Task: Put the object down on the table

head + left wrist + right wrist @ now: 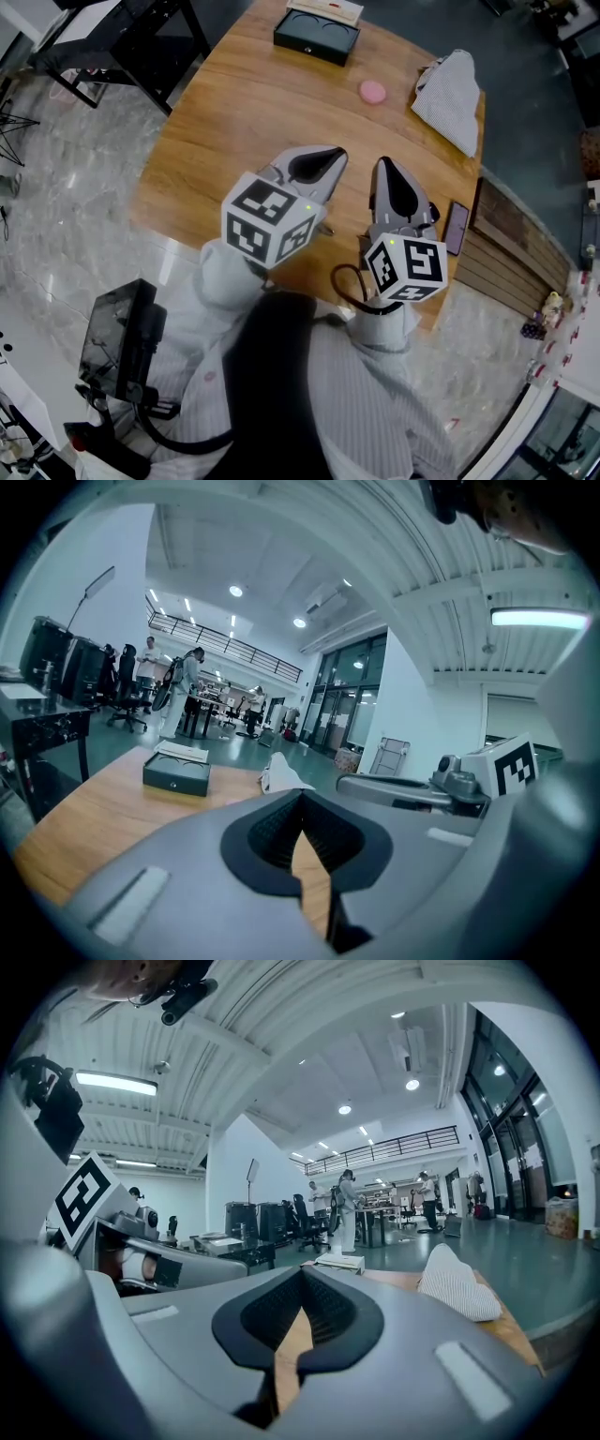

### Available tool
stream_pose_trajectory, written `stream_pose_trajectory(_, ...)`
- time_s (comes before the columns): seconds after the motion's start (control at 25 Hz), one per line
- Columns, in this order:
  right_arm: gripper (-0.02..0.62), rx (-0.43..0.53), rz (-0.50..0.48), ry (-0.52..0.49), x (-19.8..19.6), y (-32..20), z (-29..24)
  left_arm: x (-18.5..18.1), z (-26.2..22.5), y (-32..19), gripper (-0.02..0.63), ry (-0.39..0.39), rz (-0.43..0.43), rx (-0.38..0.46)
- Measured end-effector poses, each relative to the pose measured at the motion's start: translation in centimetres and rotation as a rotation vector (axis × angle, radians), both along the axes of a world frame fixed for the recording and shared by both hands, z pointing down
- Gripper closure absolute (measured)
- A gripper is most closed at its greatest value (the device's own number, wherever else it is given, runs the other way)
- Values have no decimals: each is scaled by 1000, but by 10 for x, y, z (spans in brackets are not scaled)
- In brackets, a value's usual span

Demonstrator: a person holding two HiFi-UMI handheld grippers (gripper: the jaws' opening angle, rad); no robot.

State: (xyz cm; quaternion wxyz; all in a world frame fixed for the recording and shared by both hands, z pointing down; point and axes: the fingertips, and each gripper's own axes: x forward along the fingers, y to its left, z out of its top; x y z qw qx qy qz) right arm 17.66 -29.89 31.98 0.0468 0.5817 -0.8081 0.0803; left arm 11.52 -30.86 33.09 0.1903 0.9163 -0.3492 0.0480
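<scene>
Both grippers hang over the near edge of the round wooden table (pixel 216 141), side by side and pointing across it. My left gripper (pixel 335 155) is shut, its tips touching, with nothing between them in the left gripper view (pixel 302 797). My right gripper (pixel 382 167) is also shut and empty (pixel 302 1274). A folded white striped cloth (pixel 452 98) lies on the table's far right (pixel 457 1288). A small pink round object (pixel 372 91) rests left of it. Neither gripper touches anything on the table.
A black box (pixel 317 36) with a white booklet behind it sits at the far edge (pixel 176 775). A dark phone (pixel 457 226) lies by the right rim. A black desk (pixel 112 42) stands at the far left. People stand far off in the hall.
</scene>
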Motion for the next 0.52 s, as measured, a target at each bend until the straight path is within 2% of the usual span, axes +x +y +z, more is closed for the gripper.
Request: stream_pose_trajectory(0.52,583,8,10,2,1,-6,0,5,5,-8,606,0,15,-5)
